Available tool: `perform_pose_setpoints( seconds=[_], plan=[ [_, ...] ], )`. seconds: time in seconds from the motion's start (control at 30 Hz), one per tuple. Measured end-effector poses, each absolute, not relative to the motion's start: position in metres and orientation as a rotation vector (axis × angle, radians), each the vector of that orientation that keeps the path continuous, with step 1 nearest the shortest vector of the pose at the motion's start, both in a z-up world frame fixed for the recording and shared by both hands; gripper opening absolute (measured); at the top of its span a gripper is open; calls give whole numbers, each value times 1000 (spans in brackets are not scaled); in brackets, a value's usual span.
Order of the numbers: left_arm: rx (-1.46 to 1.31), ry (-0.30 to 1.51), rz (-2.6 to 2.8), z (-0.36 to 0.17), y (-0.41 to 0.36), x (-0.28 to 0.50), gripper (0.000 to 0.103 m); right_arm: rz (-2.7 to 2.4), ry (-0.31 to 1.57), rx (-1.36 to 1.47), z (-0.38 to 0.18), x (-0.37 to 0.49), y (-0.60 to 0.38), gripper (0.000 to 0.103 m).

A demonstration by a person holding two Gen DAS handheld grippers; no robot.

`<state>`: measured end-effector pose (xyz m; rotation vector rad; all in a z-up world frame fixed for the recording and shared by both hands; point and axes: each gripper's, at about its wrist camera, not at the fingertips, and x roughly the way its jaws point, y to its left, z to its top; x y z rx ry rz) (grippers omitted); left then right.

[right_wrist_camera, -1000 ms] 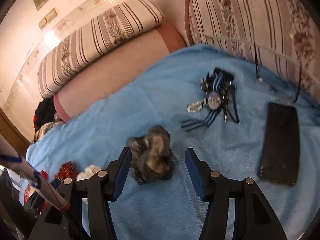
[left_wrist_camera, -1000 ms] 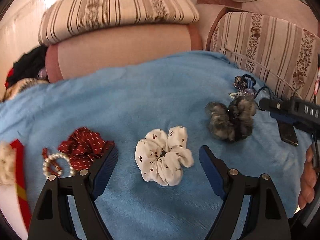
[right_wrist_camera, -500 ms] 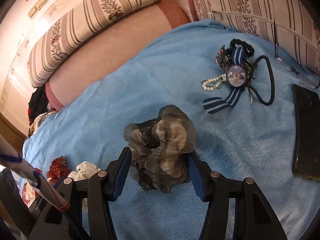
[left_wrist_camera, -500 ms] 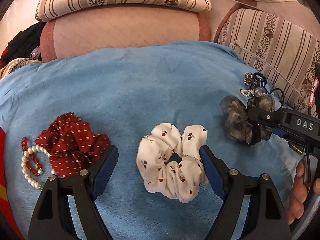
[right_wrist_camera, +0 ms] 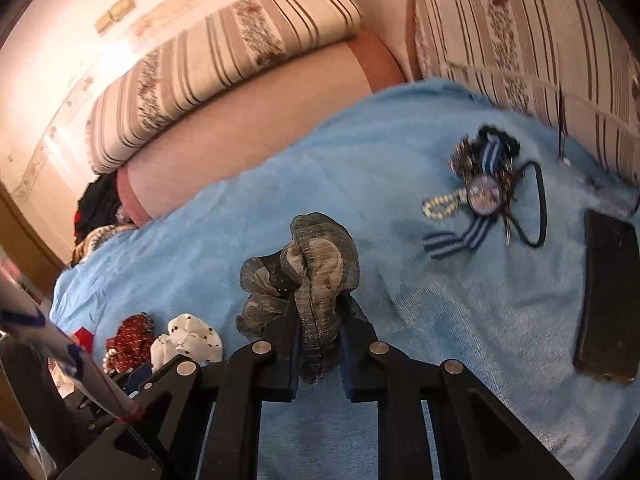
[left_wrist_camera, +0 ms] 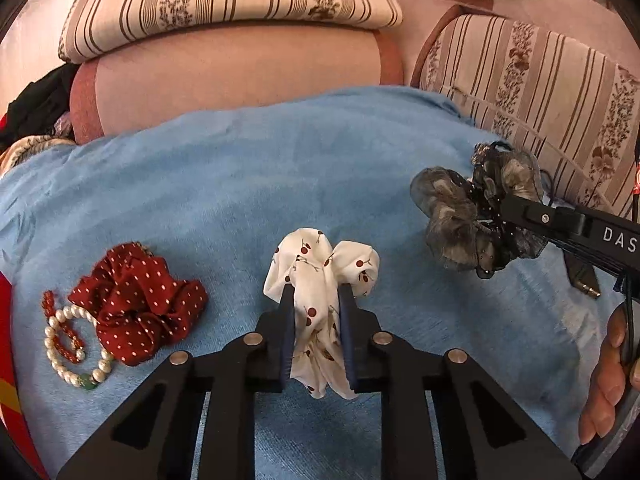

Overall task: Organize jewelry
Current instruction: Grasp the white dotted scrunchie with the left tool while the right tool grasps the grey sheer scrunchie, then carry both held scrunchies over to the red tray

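Left wrist view: left claw (left_wrist_camera: 316, 300) is closed narrow on the white cherry-print fabric scrunchie (left_wrist_camera: 320, 280), both blue pads pressing its bunched middle; the upper folds fan out above the fingertips and the lower end hangs between the black fingers, over the light blue fleece blanket (left_wrist_camera: 240, 184). To the left on the blanket lies a dark red white-dotted fabric scrunchie (left_wrist_camera: 138, 302). Touching its left edge is a white pearl bead bracelet (left_wrist_camera: 70, 344), with a small red bead bracelet (left_wrist_camera: 60, 326) inside and above it. At right, the right claw (left_wrist_camera: 496, 208) enters from the edge, clamped on a grey-brown sheer fabric scrunchie (left_wrist_camera: 456, 220) that appears lifted clear of the blanket. Striped floral sofa cushions (left_wrist_camera: 224, 4) stand behind.

Right wrist view: right claw (right_wrist_camera: 318, 320) is closed narrow on the grey-brown sheer fabric scrunchie (right_wrist_camera: 304, 276); the ruffles spread above and left of the pads, and a tail hangs down between the fingers. Far left, low in frame, the red dotted scrunchie (right_wrist_camera: 130, 334) and the white cherry-print scrunchie (right_wrist_camera: 188, 340) sit side by side. Upper right on the blanket (right_wrist_camera: 400, 152) lies a tangled pile of hair ties and a blue-striped ribbon badge (right_wrist_camera: 484, 188), with a short strand of white beads (right_wrist_camera: 440, 206) at its left. Well apart, at the right edge, lies a black flat phone (right_wrist_camera: 606, 300).
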<state>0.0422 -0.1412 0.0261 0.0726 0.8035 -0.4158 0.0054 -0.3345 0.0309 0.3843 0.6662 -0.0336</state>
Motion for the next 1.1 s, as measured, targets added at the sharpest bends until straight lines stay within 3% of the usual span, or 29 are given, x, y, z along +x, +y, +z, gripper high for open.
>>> perform_pose_setpoints(
  seconds=[0.5, 1.1],
  plan=[
    [85, 654, -336, 62, -122, 25, 19, 29, 559, 316, 49, -8, -308, 17],
    [78, 596, -283, 77, -106, 19, 19, 58, 532, 286, 53, -16, -291, 17]
  ],
)
